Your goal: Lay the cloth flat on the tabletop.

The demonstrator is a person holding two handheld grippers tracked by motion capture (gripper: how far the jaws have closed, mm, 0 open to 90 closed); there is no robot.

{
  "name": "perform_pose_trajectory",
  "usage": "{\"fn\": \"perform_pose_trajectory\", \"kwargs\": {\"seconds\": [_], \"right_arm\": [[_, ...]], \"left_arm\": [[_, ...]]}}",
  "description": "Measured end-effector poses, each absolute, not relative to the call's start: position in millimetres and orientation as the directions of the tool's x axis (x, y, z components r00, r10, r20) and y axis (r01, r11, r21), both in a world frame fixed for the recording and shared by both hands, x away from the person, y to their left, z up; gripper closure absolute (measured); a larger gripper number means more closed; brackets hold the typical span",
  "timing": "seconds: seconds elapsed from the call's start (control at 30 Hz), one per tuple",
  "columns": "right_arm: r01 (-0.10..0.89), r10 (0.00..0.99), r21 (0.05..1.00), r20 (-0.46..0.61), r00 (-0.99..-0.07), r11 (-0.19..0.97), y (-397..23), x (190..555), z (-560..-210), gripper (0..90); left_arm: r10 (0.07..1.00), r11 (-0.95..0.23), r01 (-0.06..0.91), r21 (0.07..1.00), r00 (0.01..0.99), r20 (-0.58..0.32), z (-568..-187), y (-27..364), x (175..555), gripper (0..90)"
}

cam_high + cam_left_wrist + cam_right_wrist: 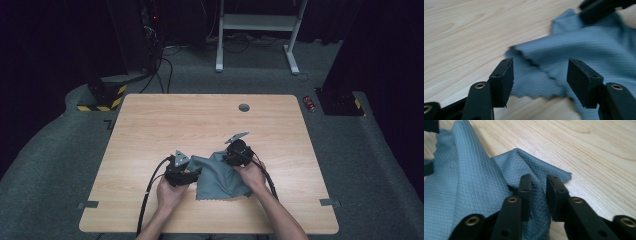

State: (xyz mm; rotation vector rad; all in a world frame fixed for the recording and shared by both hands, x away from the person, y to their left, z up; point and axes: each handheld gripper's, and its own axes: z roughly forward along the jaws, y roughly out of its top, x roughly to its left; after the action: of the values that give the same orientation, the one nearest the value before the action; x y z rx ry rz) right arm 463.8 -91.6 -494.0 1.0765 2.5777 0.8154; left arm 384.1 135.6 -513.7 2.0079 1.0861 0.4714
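The cloth [222, 175] is spread near the front middle of the table [150, 125], rumpled, with one ridge raised between the two grippers.

The left gripper [540, 78] is released: its jaws stand wide apart, and the scalloped corner of the cloth is seen lying flat between and just ahead of them, untouched by either pad. In the high view the left gripper [182, 172] is placed at the cloth's left edge.

The right gripper [538, 195] is nearly closed on a raised fold of cloth. The fabric is seen bunched in the narrow gap, but a sliver of space remains beside the pads, so a firm pinch cannot be confirmed. In the high view the right gripper [239, 152] is set at the cloth's far right part.

Key relation: the cloth lies between the grippers, to the right of the left one and to the left of the right one. The loose corner is nearest the left gripper, directly along its jaw axis. The fold runs away from the right gripper towards the left one.

Judgement: folding or straightening is in hand. The next grasp is best made by the left gripper, advanced straight onto the corner. Risk: only the top layer may be caught.
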Motion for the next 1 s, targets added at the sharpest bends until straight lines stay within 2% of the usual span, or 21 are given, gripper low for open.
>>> {"fn": "perform_pose_trajectory", "kwargs": {"seconds": [0.1, 0.27, 0.8, 0.87, 1.0], "right_arm": [[0.577, 0.697, 0.564, 0.003, -0.717, 0.591, -92, 466, -497, 82.7], [0.575, 0.698, 0.574, 0.007, -0.716, 0.584, -96, 465, -494, 87.0], [0.523, 0.733, 0.675, -0.038, -0.679, 0.520, -128, 448, -465, 88.3], [0.510, 0.743, 0.681, -0.075, -0.666, 0.525, -134, 442, -464, 88.3], [0.551, 0.762, 0.653, -0.063, -0.644, 0.520, -149, 435, -475, 88.2]], "left_arm": [[0.810, -0.357, 0.526, 0.772, 0.586, -0.025, -514, 127, 381, 37.2], [0.810, -0.400, 0.539, 0.741, 0.586, 0.011, -523, 122, 380, 36.0], [0.815, -0.379, 0.531, 0.758, 0.579, 0.002, -526, 129, 373, 36.6], [0.819, -0.376, 0.535, 0.757, 0.574, 0.002, -526, 130, 373, 36.2], [0.822, -0.370, 0.538, 0.757, 0.570, -0.003, -526, 130, 373, 35.8]]}}
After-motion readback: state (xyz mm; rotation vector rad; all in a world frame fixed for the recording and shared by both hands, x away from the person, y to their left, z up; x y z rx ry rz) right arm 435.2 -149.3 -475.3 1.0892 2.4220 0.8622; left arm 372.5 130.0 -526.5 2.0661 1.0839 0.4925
